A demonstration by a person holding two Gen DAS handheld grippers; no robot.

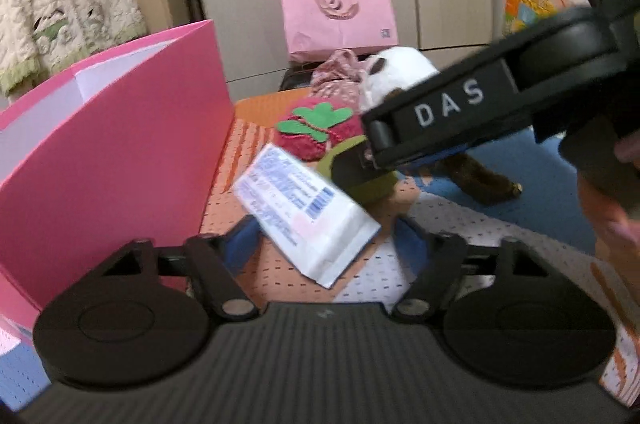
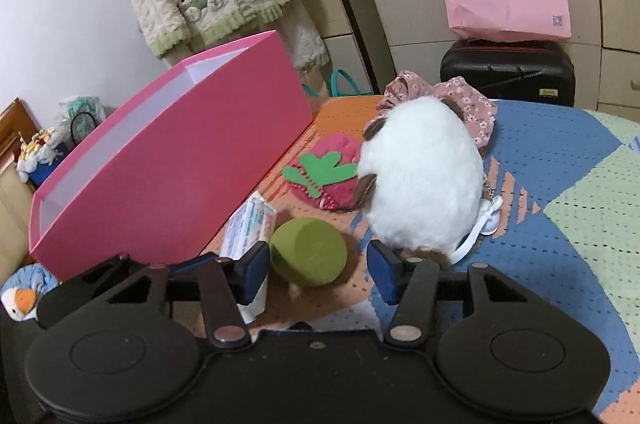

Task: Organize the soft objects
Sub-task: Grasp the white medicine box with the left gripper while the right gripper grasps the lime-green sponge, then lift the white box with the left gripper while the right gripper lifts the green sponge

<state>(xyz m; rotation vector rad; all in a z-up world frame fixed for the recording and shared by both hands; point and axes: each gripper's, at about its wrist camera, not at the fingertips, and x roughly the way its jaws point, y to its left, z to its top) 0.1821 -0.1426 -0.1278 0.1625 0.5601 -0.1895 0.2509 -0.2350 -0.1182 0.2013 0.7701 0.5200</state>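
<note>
In the left wrist view, our left gripper [image 1: 324, 244] has its jaws spread around a white packet [image 1: 308, 220] at frame centre, not visibly pinching it. In the right wrist view, our right gripper [image 2: 318, 268] straddles a green ball [image 2: 308, 256] at lower centre, jaws spread, beside the pink box [image 2: 172, 168].

White tissue pack [image 1: 308, 220], green ball [image 2: 307, 251] lie beside pink box [image 2: 168, 160].

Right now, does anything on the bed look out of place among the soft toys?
Yes: a white printed packet lies askew beside the pink box, between the left gripper fingers. It looks like flat packaging, not a plush like the strawberry.
</note>
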